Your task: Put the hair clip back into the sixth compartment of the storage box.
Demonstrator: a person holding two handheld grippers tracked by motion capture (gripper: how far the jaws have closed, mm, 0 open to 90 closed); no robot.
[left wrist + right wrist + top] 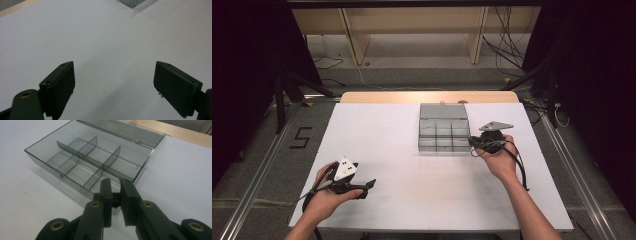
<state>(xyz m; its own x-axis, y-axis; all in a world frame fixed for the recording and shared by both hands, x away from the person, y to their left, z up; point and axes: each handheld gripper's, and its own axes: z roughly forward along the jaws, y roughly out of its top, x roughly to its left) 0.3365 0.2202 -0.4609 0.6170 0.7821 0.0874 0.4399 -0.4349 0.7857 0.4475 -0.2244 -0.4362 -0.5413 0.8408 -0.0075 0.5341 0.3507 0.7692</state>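
White tabletop (412, 185) fills the middle of the high view, with a strip of pale wood along its far edge, grey floor on either side, and a floor marking shaped like a 5 (300, 137) to the left. Centre-right on the table: a clear smoky compartment box (443, 135), lid folded back flat behind it, its tray split by thin dividers into six cells – all of them look bare.

Right gripper (476, 141), held in the person's right hand (497, 157), sits at the box's near right corner. From the right gripper view the box (82, 160) lies just ahead, and the gripper (115, 188) has its jaws drawn close together over that corner wall, with a small dark object (115, 196) pinched between them; it is too small and shadowed to identify, possibly a screw or nut.

Left gripper (364, 186), in the left hand (327, 197), rests low over the near left part of the table, well apart from the box, pointing to the right. The left gripper view shows it (113, 70) with jaws spread wide and nothing between them – bare white surface below, and one corner of the box (130, 3) at the top edge
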